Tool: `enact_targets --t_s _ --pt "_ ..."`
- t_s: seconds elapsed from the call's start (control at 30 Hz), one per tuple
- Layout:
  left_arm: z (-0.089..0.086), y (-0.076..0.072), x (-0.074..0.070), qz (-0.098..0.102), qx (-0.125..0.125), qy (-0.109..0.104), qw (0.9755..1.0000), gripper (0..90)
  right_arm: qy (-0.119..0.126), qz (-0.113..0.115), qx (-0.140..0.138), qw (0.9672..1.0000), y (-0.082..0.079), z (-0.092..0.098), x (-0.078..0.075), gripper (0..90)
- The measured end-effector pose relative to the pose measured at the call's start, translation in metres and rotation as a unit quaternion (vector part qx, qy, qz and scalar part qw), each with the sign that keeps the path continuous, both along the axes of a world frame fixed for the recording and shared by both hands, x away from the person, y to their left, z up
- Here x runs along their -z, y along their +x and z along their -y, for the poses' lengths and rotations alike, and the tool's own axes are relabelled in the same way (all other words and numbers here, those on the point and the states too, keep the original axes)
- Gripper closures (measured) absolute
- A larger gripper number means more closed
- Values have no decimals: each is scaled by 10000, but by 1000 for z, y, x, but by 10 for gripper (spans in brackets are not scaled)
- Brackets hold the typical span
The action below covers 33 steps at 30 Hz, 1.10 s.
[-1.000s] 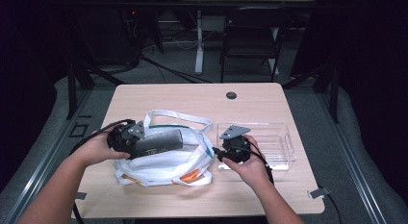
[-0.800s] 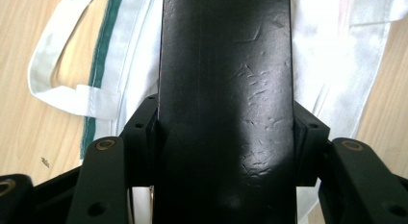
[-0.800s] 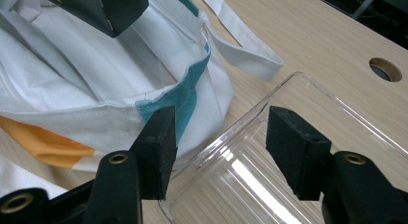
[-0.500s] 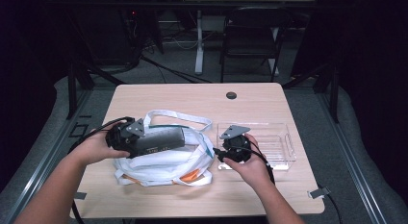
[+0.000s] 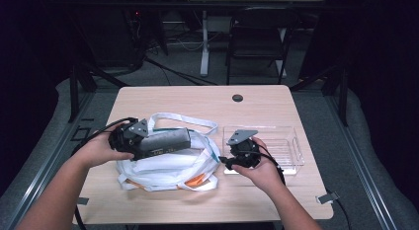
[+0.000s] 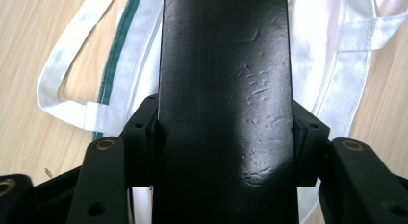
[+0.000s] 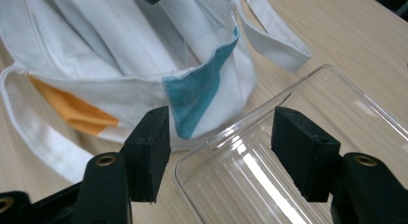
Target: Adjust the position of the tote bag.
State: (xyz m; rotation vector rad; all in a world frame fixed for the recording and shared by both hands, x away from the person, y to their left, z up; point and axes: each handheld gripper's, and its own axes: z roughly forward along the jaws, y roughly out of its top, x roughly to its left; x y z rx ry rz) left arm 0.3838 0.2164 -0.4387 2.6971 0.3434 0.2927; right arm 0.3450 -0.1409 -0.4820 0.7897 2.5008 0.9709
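My left gripper [image 5: 148, 143] is shut on a dark grey oblong case [image 5: 168, 140] and holds it level over a white tote bag [image 5: 168, 166]. In the left gripper view the black case [image 6: 226, 65] runs up between the two pads [image 6: 144, 132], which press on its sides. My right gripper [image 5: 223, 161] points left at the bag's right edge. Its jaws have just been opening and stand open [image 7: 223, 147]. Beyond them lie the bag's teal-trimmed rim [image 7: 197, 94] and the corner of a clear plastic tray [image 7: 269, 185]; neither pad touches them.
The clear ribbed tray [image 5: 276, 146] lies on the wooden table [image 5: 197, 101] right of the bag. The bag's white handles [image 5: 188, 120] trail toward the table's middle, and orange shows at its front [image 5: 197, 179]. A black grommet [image 5: 237, 97] sits near the far edge, with chairs and cables beyond.
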Motion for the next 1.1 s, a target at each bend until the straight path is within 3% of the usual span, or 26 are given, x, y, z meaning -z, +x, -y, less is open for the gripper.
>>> enact_targets --t_s 0.27,0.57,0.97,1.1 --pt "7 3 -5 -8 50 -123 9999 428 -89 -169 -223 9996 4 9 -22 386" --pt "14 5 -14 -3 68 -95 9999 428 -295 -372 -579 9972 10 15 -37 386" --pt "30 6 -22 62 186 -126 9997 428 -926 -396 -926 9906 11 21 -48 384" --pt "35 8 -22 59 209 -135 9997 428 -1024 -369 -943 9896 13 23 -51 384"
